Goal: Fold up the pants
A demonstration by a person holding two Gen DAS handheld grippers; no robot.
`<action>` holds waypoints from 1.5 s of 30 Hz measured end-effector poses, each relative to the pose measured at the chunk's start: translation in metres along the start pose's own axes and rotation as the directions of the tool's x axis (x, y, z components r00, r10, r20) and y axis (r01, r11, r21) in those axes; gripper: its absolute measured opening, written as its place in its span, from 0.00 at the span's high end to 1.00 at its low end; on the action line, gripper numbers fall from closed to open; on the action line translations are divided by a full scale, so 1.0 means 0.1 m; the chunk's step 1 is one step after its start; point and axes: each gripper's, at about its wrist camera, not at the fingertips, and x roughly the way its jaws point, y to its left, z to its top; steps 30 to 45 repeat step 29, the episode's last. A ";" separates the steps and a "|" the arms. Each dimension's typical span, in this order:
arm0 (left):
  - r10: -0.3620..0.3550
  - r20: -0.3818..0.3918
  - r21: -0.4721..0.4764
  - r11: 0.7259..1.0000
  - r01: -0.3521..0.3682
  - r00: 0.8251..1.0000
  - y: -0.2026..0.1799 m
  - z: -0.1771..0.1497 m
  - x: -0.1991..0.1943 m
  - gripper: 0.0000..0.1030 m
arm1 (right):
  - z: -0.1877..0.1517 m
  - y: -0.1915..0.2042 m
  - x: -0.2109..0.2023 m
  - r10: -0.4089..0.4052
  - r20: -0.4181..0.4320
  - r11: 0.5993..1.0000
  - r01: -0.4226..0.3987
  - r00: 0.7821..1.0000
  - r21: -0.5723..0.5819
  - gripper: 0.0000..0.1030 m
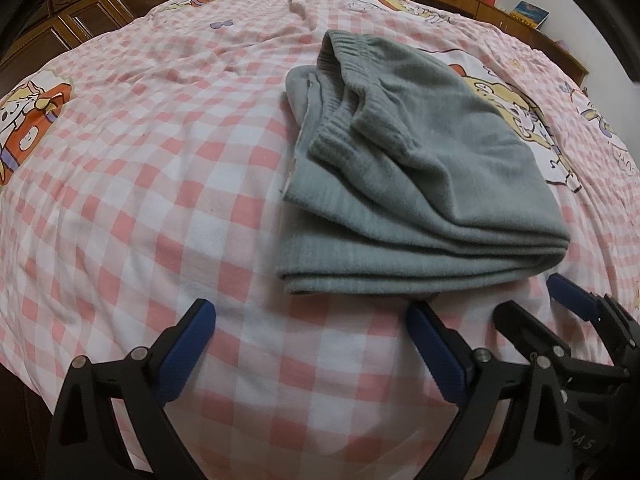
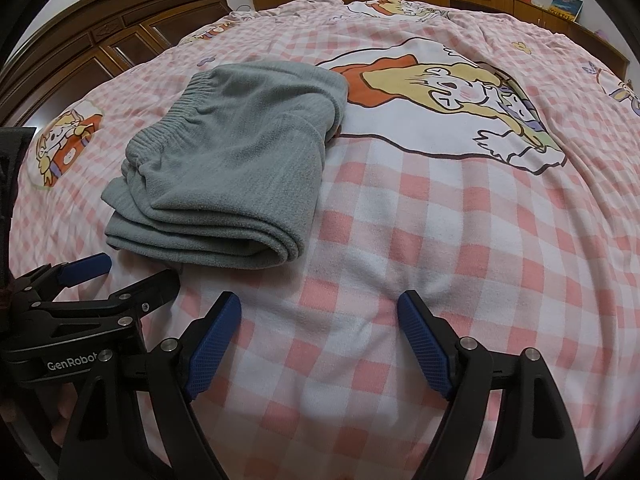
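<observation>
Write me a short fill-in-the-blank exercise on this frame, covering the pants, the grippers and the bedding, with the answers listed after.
1. The grey pants lie ____ in a layered stack on the bed.
2. The jaws of the left gripper and the right gripper are both ____, holding nothing.
3. The bedsheet has a pink and white ____ pattern.
4. In the right wrist view, the pants lie to the ____ of the large cartoon print.

Missing words: folded; open; checked; left

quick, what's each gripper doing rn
left gripper: open, holding nothing, short of the grey pants.
right gripper: open, empty, over the checked bedcover.
</observation>
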 end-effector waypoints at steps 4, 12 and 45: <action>0.000 0.001 -0.001 1.000 0.000 1.000 0.00 0.00 0.00 0.04 | 0.00 0.00 0.00 0.000 0.000 1.000 0.000 1.000 0.000 0.20; -0.001 -0.004 -0.002 1.000 0.001 1.000 0.01 0.00 0.01 0.04 | 0.00 0.00 0.00 0.001 0.000 1.000 -0.001 1.000 0.000 0.19; -0.001 -0.013 -0.003 1.000 0.001 1.000 0.01 0.00 0.02 0.04 | 0.00 0.00 0.01 0.001 0.000 1.000 -0.001 1.000 0.001 0.18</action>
